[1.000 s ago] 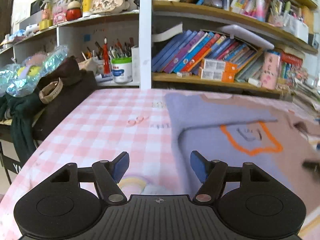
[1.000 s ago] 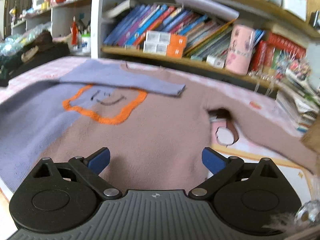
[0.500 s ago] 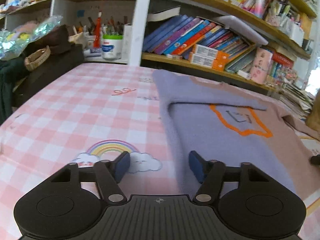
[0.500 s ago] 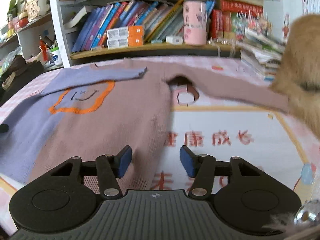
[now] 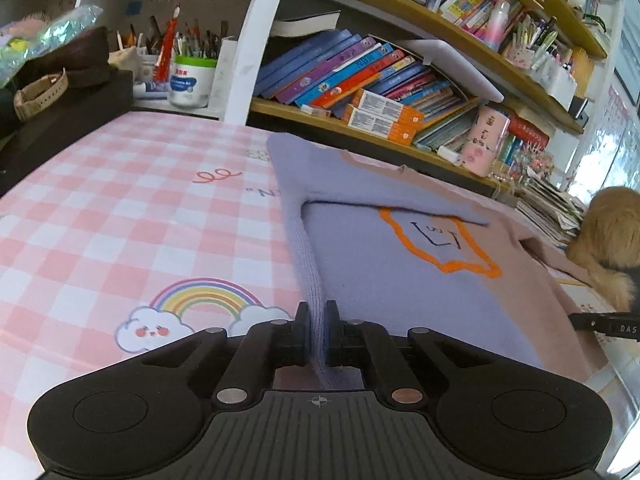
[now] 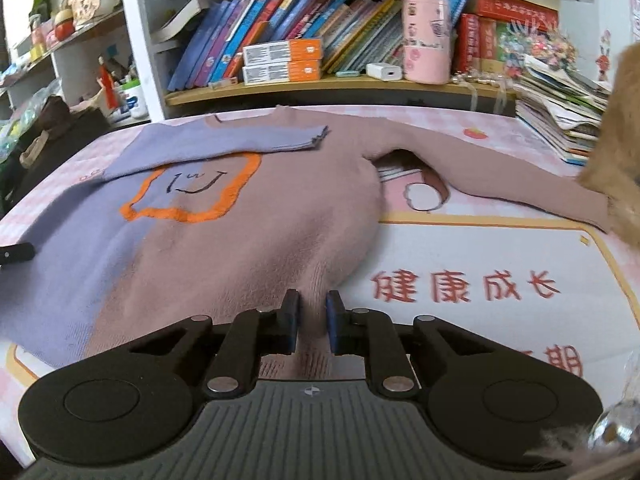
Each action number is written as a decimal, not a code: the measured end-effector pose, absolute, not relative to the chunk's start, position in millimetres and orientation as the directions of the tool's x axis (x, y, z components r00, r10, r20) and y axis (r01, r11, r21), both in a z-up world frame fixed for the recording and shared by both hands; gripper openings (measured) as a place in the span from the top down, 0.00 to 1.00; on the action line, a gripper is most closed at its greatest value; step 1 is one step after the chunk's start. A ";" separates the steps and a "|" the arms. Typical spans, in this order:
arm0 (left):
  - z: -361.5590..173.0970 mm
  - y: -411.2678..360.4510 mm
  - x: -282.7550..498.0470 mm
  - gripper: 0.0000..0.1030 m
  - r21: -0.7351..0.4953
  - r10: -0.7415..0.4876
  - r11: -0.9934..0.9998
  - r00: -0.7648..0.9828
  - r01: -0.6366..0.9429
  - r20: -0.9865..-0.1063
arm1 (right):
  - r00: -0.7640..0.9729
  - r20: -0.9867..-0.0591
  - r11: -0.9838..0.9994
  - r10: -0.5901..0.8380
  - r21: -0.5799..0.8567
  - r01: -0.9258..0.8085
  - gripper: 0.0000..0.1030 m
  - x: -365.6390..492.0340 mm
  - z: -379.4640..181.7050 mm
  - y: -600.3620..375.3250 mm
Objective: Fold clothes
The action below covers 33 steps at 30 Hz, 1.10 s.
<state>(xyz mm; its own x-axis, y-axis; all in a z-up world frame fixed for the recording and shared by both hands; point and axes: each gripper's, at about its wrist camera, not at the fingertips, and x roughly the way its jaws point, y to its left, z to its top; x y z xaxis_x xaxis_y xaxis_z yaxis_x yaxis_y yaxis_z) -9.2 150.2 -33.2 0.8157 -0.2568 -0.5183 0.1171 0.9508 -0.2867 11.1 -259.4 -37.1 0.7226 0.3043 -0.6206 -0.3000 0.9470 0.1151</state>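
Observation:
A sweater, half lilac (image 5: 384, 276) and half dusty pink (image 6: 256, 256), lies face up on the table, with an orange outline and a small face on its chest. Its lilac sleeve (image 6: 224, 142) is folded across the chest; the pink sleeve (image 6: 500, 176) stretches out to the right. My left gripper (image 5: 318, 316) is shut on the lilac hem at the sweater's left side edge. My right gripper (image 6: 312, 312) is shut on the pink hem near its right side edge. The tip of each gripper shows at the edge of the other's view.
A pink checked tablecloth (image 5: 120, 216) with a rainbow print covers the table. Behind it stand shelves of books (image 6: 280, 52) and a pen jar (image 5: 192, 80). A dark bag (image 5: 68, 108) sits at the far left. Something furry and orange (image 6: 616, 168) rests on the pink sleeve's end.
Both grippers were open above the table; they have come down to the sweater's near edge and shut on its hem, left on lilac, right on pink.

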 end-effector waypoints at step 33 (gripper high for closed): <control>-21.3 132.7 -16.6 0.34 -0.062 -0.222 0.974 0.852 0.219 -0.475 | 0.709 -0.700 0.896 -0.085 0.258 0.362 0.52 146.0 -31.6 -451.5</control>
